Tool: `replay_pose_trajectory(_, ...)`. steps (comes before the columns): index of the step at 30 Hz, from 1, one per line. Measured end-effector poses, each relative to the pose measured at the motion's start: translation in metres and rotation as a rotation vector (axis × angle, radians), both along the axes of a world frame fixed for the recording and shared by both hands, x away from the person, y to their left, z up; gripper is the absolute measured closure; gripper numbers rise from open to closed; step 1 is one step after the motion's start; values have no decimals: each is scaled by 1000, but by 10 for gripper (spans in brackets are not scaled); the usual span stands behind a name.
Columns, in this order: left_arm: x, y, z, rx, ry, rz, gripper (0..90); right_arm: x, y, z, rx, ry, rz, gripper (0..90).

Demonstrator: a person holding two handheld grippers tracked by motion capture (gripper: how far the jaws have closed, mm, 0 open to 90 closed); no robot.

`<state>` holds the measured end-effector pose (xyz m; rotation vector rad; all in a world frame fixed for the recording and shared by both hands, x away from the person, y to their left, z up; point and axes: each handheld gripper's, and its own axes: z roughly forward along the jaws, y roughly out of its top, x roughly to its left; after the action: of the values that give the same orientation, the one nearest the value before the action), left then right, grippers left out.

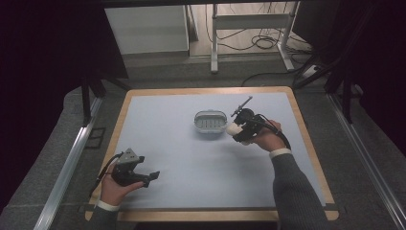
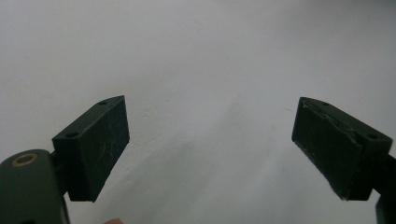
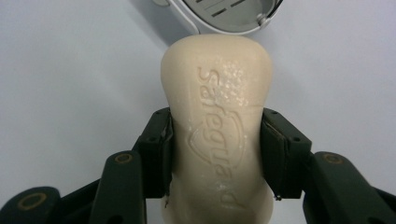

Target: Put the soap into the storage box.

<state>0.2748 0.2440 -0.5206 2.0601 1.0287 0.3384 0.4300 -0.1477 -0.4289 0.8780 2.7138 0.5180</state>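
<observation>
Right tongs (image 3: 215, 154) clamped on soap bar (image 3: 217, 121); left tongs (image 2: 210, 149) apart

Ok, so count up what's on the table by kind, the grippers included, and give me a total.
Cream, waisted bar of soap with embossed lettering, held by the right gripper: 1
Pale oval plastic soap dish with slotted base: 1
Black two-jaw hand-held grippers, left gripper open and right gripper shut on the soap: 2
Total: 4
</observation>
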Motion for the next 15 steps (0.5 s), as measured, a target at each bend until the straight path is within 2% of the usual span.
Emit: replay_pose_trajectory(15,0,-1,-1,7,3,-5,116,11,13,4,-3,-21,18,493)
